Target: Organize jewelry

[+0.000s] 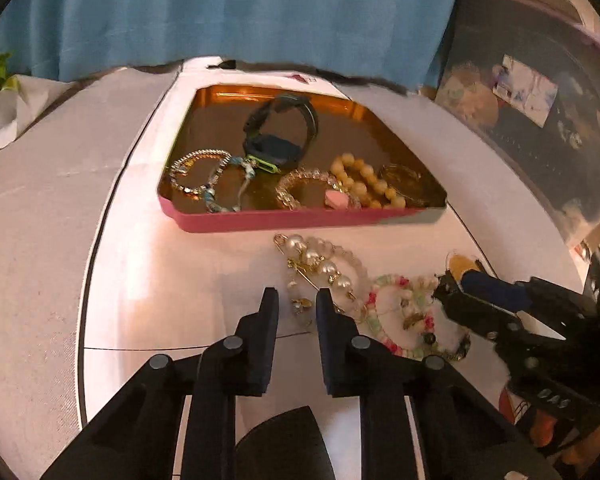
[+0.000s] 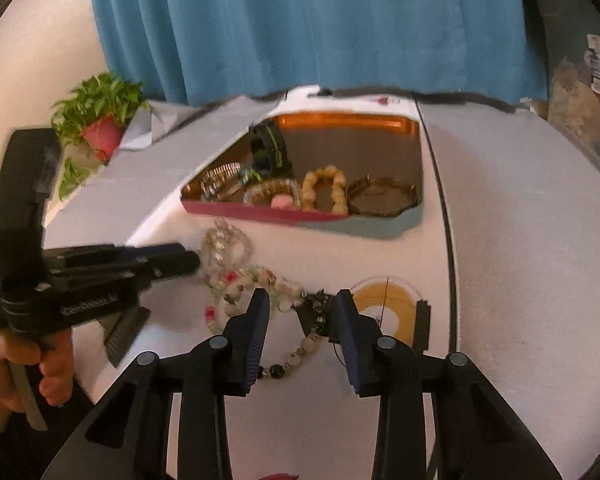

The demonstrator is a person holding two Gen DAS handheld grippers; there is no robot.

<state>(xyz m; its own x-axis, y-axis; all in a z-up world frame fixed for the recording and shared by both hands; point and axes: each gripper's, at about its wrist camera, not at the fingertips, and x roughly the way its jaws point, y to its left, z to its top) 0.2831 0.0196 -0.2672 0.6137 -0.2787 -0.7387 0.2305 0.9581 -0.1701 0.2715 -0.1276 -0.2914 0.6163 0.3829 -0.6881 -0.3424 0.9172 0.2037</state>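
On the white worktop (image 1: pixel 180 272) sits a shallow pink tray (image 1: pixel 300 218) with a golden inside, holding a dark watch (image 1: pixel 280 132), a silver chain bracelet (image 1: pixel 198 172), a clear bead bracelet with a pink charm (image 1: pixel 316 192) and a cream bead bracelet (image 1: pixel 364 180). Just in front of the tray lies a loose heap of jewelry: a pearl pin (image 1: pixel 320 266) across a pale bead bracelet, and beside it a pink-and-green bead bracelet (image 1: pixel 400 312). The left gripper (image 1: pixel 298 300) hangs over the near end of the pearl pin, its jaws narrowed to a small gap with beads showing between them; no pinch is visible. The right gripper (image 2: pixel 302 306) has its jaws partly parted around a dark bead cluster (image 2: pixel 318 312), the pads clear of it. A yellow ring (image 2: pixel 384 308) lies just right of that cluster. A potted plant (image 2: pixel 100 120) stands at the far left before a blue curtain (image 2: pixel 300 28).
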